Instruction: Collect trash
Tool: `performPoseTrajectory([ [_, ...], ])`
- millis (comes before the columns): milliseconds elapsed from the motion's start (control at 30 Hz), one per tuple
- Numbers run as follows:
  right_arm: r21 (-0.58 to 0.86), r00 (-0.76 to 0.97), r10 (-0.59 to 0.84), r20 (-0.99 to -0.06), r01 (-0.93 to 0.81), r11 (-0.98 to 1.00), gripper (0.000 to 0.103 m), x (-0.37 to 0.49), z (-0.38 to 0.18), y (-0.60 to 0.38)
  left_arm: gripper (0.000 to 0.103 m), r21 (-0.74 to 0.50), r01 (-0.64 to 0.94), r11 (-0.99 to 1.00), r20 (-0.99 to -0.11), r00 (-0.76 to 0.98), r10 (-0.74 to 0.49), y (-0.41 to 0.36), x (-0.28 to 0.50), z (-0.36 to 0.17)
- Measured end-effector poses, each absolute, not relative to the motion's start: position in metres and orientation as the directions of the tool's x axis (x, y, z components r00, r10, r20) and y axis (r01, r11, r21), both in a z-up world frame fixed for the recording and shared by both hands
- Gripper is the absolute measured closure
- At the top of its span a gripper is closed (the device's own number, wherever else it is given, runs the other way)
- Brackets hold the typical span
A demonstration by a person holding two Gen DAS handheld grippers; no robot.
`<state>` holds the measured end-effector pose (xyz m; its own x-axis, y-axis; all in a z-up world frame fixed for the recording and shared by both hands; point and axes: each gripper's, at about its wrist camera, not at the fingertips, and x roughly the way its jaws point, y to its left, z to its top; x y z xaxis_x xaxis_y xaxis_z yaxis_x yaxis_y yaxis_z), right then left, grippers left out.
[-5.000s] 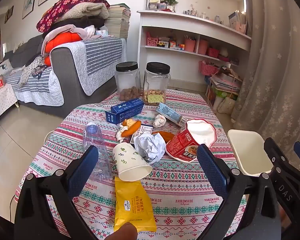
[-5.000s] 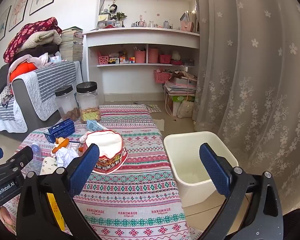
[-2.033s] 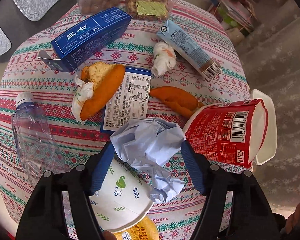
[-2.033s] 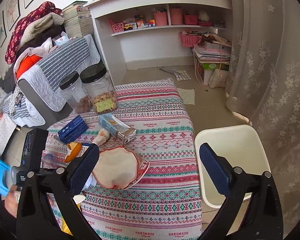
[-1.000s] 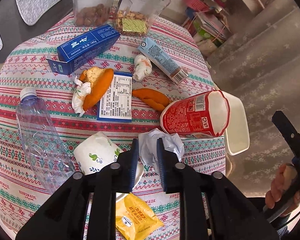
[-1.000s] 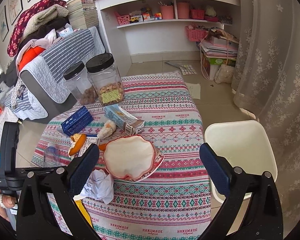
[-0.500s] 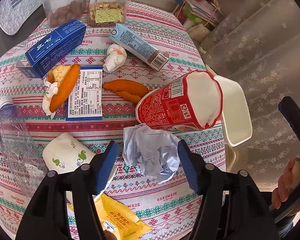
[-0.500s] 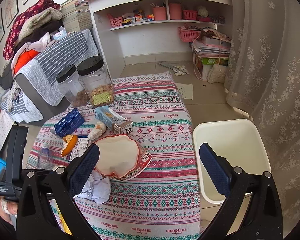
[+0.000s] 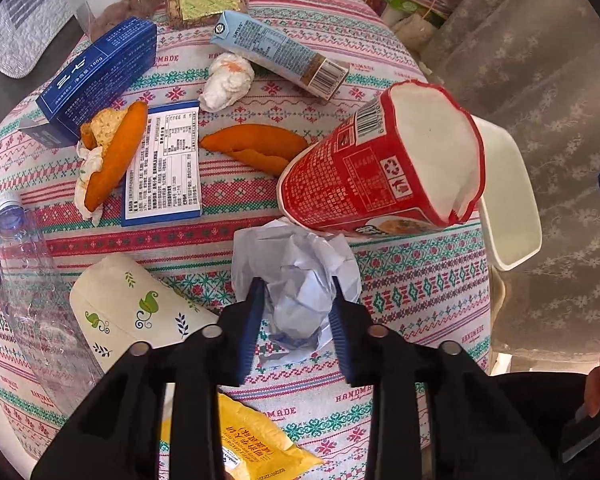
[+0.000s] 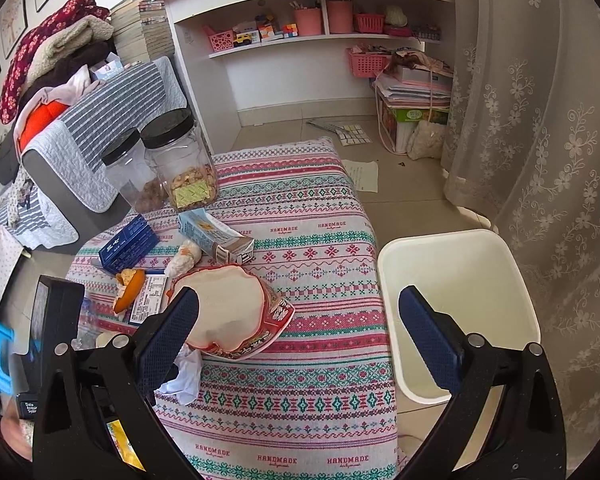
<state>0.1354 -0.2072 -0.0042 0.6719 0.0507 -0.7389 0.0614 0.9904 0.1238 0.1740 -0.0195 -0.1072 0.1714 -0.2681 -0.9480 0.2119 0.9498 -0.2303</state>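
Now our left tongs [image 9: 296,300] are closing on the paper wad [image 9: 296,276] on the worktop [image 9: 420,300] beside the cup [image 9: 380,168]; light, crushable, so pinch its middle. Right tongs [image 10: 300,328] gape wide, empty.

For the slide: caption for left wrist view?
Left tool closing on crumpled paper beside the red cup.

The yellow packet [image 9: 256,448] lies half hidden under the left gripper [image 9: 296,300].
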Motion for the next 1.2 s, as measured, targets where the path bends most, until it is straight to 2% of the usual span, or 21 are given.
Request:
performPoseTrajectory([
  [133, 0.108, 0.667, 0.050, -0.744, 0.046, 0.993, 0.007, 0.135, -0.005, -0.201, 0.084, -0.215, 0.219, 0.952, -0.945, 0.200, -0.259, -0.015, 0.170, -0.103],
  [400, 0.101, 0.668, 0.074, -0.740, 0.002, 0.995, 0.007, 0.133, -0.003, -0.181, 0.084, -0.116, 0.200, 0.973, -0.911, 0.369, -0.184, 0.005, 0.157, -0.071],
  [767, 0.087, 0.658, 0.148, -0.738, -0.126, 0.988, 0.007, 0.137, -0.004, -0.123, 0.084, 0.015, 0.051, 0.999, -0.786, 0.617, -0.020, 0.059, 0.141, -0.021],
  [1033, 0.140, 0.518, 0.256, -0.816, -0.253, 0.957, 0.007, 0.147, -0.030, -0.071, 0.084, 0.007, -0.065, 0.998, -0.776, 0.629, 0.047, 0.114, 0.140, -0.012],
  [1200, 0.102, 0.423, 0.271, -0.865, -0.379, 0.920, 0.007, 0.149, -0.053, -0.024, 0.084, -0.019, -0.116, 0.993, -0.770, 0.635, 0.059, 0.141, 0.134, -0.007],
])
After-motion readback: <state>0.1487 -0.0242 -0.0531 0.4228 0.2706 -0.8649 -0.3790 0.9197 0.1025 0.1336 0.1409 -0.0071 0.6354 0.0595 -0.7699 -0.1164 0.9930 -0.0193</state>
